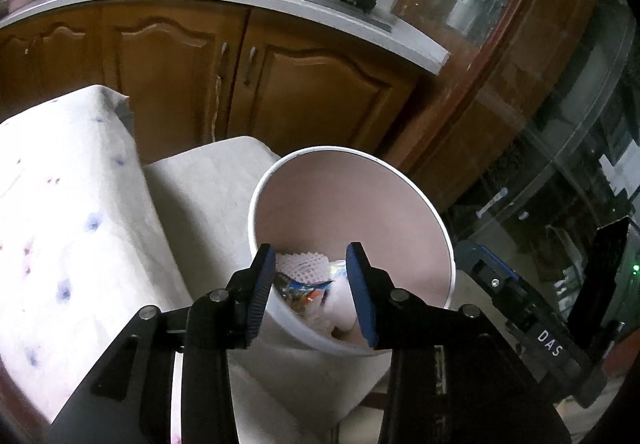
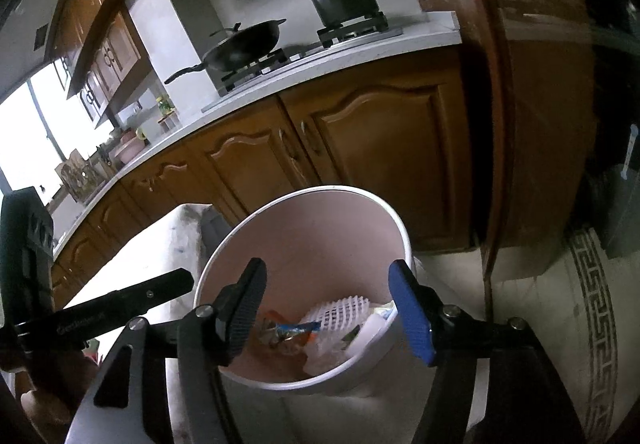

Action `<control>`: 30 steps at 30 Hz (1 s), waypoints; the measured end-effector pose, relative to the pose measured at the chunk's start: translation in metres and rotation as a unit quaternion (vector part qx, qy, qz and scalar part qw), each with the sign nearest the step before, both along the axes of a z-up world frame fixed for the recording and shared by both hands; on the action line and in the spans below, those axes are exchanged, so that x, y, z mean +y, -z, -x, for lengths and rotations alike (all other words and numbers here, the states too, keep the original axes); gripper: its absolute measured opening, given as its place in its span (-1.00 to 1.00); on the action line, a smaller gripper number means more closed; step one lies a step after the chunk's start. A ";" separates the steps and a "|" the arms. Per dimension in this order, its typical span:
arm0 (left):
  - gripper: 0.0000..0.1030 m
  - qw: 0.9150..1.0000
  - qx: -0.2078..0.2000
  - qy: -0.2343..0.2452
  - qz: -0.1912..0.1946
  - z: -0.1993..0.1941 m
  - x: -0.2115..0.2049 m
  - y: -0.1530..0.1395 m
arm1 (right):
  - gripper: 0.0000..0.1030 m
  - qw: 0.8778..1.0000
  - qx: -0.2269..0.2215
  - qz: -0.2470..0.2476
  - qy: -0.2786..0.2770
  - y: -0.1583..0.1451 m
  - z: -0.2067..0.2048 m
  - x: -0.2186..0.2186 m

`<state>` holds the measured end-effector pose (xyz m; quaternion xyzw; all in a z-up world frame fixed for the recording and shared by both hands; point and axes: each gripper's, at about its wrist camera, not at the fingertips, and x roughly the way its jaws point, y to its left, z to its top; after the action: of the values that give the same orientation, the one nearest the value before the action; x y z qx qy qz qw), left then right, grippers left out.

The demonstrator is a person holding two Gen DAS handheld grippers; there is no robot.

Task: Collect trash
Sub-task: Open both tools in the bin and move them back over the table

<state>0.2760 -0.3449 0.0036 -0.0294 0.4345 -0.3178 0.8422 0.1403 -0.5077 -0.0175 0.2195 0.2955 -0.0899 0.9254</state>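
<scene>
Both tools are hanging over the same white bucket (image 1: 434, 268), jaws spread wide and gripping nothing. Left tool (image 1: 312, 286) is just above the near rim, and I can see the trash between its fingers: a white foam net (image 1: 304, 266) and a crinkly snack wrapper (image 1: 302, 290) lying at the bottom. Right tool (image 2: 328, 310) frames the same pile from the right. Bucket sits beside a cloth-covered bench (image 1: 72, 224).
</scene>
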 end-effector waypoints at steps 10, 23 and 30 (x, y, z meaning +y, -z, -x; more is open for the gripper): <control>0.12 0.999 -0.010 -0.036 0.012 0.018 0.048 -0.009 | 0.67 1.000 -0.013 -0.012 -0.021 -0.007 0.009 0.023; 0.22 0.995 -0.025 -0.098 0.021 0.047 0.138 -0.018 | 0.72 0.997 -0.029 -0.021 -0.071 -0.022 0.019 0.076; 0.22 0.992 -0.020 -0.122 0.027 0.064 0.183 -0.018 | 0.74 0.994 -0.032 -0.018 -0.103 -0.029 0.019 0.108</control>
<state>0.2124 -0.1619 0.0216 -0.0987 0.4021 -0.2253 0.8819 0.1216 -0.3993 0.0111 0.2072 0.2885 0.0181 0.9346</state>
